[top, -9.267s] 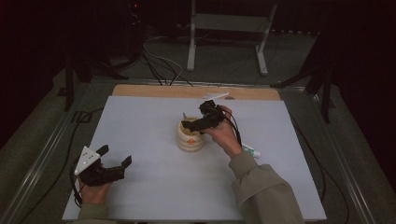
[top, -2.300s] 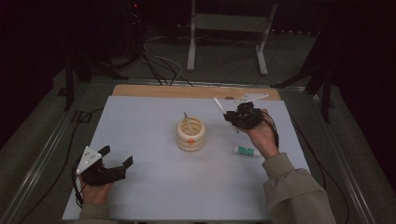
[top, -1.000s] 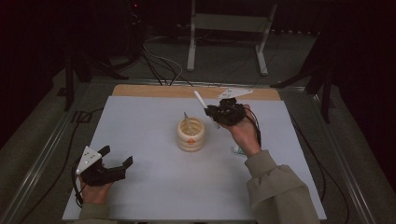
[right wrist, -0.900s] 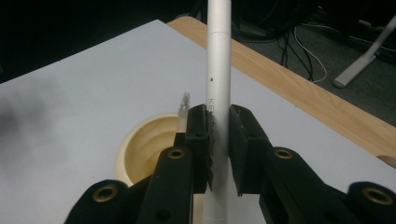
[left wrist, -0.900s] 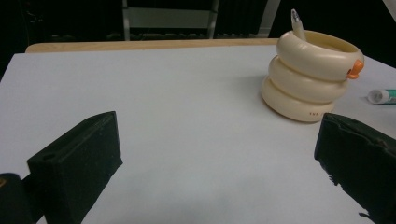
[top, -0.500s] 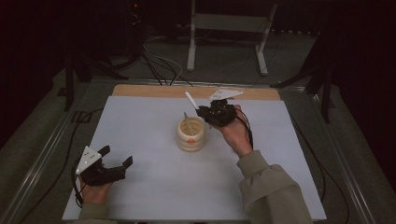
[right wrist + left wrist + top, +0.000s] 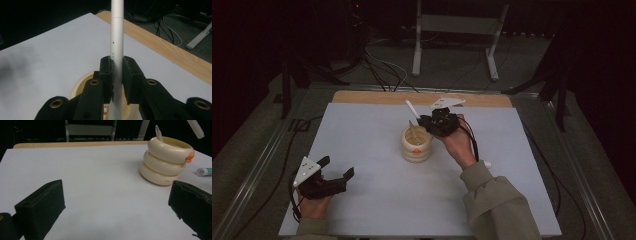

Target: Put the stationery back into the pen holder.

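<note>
A cream ringed cup (image 7: pixel 416 145) stands near the middle of the white table (image 7: pixel 362 130), with one pen-like stick (image 7: pixel 158 133) leaning inside it. My right gripper (image 7: pixel 424 121) hovers just right of and above the cup, shut on a white pen (image 7: pixel 117 42) that slants up and to the left (image 7: pixel 412 109) over the cup's rim (image 7: pixel 80 87). My left gripper (image 7: pixel 335 174) rests at the table's front left, open, with nothing between its black pads (image 7: pixel 41 210); the cup (image 7: pixel 165 161) is far ahead of it.
A small tube with a green band (image 7: pixel 204 171) lies on the table right of the cup, partly hidden behind the right forearm (image 7: pixel 486 164) in the high view. A wooden strip (image 7: pixel 382 97) edges the table's far side, with a metal stand (image 7: pixel 454 30) and cables beyond.
The right hand has carried the white pen leftward and slightly down, from right of the cup to just above its rim. The left gripper has stayed still.
</note>
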